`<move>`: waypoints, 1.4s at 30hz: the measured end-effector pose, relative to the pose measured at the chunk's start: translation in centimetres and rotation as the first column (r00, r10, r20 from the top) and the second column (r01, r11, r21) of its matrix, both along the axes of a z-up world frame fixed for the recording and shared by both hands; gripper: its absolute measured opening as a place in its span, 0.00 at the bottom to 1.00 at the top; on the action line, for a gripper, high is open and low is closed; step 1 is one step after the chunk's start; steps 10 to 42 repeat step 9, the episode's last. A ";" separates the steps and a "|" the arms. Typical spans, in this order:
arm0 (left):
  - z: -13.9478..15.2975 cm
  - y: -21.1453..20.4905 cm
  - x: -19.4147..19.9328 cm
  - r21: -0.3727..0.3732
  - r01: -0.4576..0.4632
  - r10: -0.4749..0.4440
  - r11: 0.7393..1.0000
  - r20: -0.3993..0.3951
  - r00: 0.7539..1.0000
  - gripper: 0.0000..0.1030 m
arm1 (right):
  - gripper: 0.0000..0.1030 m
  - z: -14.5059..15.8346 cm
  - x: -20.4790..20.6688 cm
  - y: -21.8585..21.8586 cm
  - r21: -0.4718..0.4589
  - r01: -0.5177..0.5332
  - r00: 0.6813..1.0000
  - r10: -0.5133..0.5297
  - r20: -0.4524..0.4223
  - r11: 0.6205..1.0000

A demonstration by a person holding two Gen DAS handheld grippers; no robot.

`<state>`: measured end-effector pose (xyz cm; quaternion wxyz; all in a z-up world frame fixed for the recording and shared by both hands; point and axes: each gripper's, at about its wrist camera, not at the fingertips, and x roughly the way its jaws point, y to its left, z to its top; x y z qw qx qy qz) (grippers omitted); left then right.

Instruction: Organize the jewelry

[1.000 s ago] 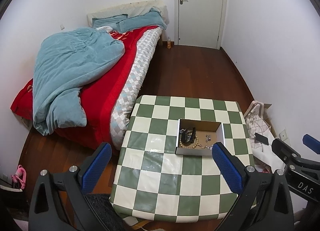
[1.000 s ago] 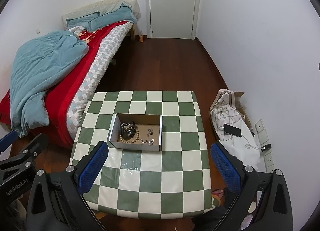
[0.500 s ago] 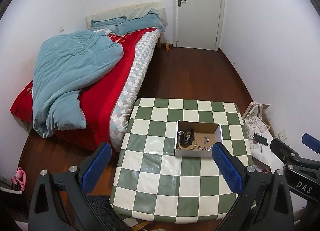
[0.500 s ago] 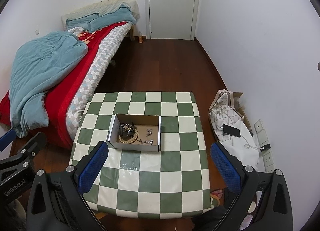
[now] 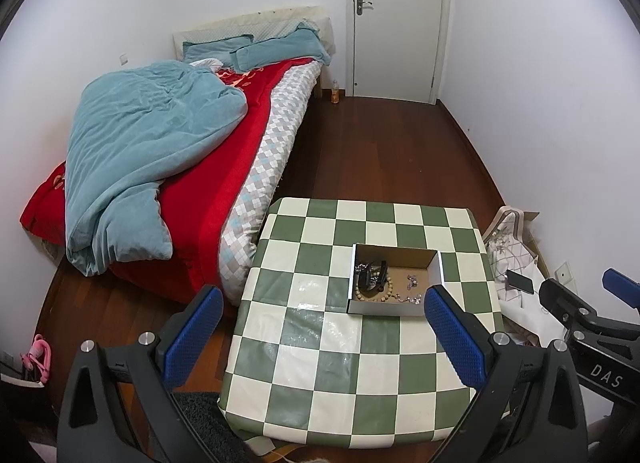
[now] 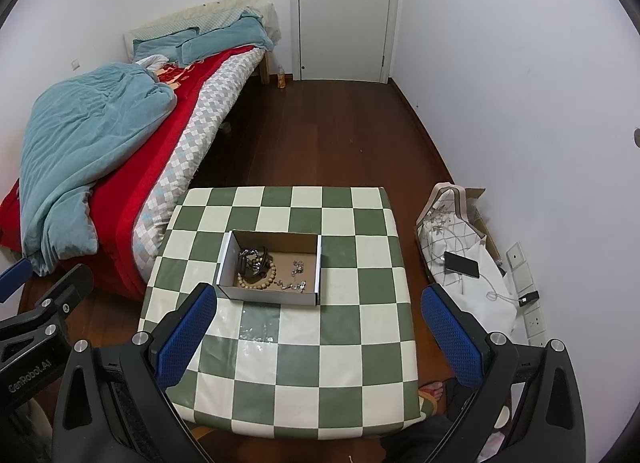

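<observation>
Above table (image 5: pixel 320 343): jewelry box (image 5: pixel 394 305), jaws apart.

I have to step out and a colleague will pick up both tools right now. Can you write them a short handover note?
Left tool: open, holding nothing, raised above the near side of the checkered table.
Right tool: open, holding nothing, also high above the table.
Cardboard box sits on the table. Inside: wooden bead bracelet and dark items at the left, silver chain pieces loose at the right.
Done: nothing visibly sorted; the pieces lie jumbled in the box.
Left: lower a tool to the box, then separate and arrange the jewelry.
</observation>
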<state>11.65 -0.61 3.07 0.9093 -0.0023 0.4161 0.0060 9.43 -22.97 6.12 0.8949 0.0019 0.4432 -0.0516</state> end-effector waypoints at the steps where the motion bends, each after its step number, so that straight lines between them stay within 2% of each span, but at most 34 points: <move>1: 0.0 0.0 -0.1 0.002 0.001 -0.001 1.000 0.000 1.000 1.00 | 1.00 0.0 0.0 0.0 0.001 -0.001 1.000 0.001 -0.001 1.000; 42: 0.3 -0.1 -0.1 -0.008 0.005 -0.005 1.000 0.007 1.000 1.00 | 1.00 0.0 -0.1 0.1 -0.002 -0.002 1.000 0.002 0.000 1.000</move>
